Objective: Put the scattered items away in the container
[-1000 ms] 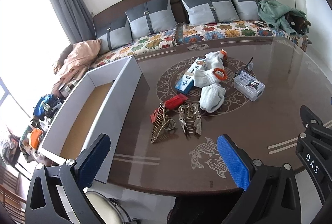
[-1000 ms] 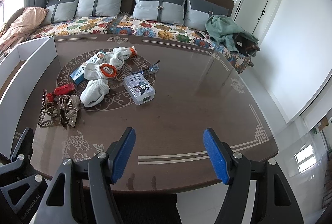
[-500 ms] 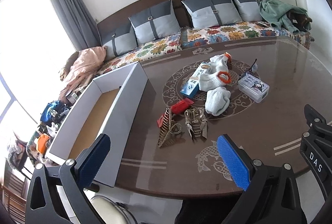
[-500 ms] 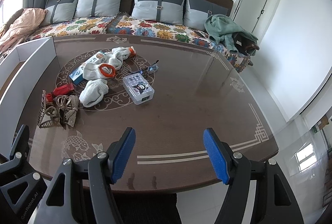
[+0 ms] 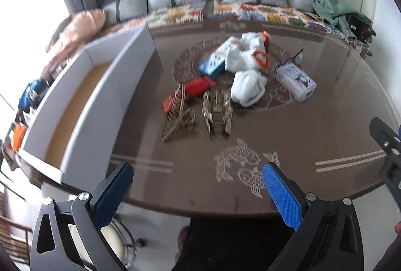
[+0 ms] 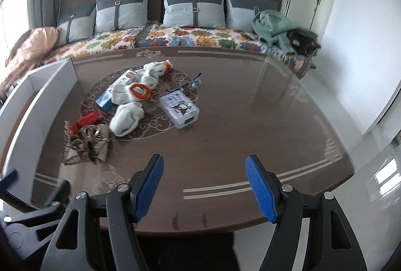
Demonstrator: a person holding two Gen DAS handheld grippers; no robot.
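Nothing is sitting in the white box (image 5: pixel 105 85) yet; its brown floor is showing bare, so the whole tidying job looks to be waiting. The box is resting at the left end of the tabletop (image 6: pixel 225 135). Socks (image 5: pixel 248 88), a blue carton (image 5: pixel 213 63), a clear plastic case (image 6: pixel 180 109), a red item (image 5: pixel 198 86) and two gold hair clips (image 5: pixel 216 111) are lying clustered mid-tabletop. The left tongs (image 5: pixel 198 185) and right tongs (image 6: pixel 204 185) are both hovering spread wide, gripping nothing. Printing on the carton and case is too blurred to read.
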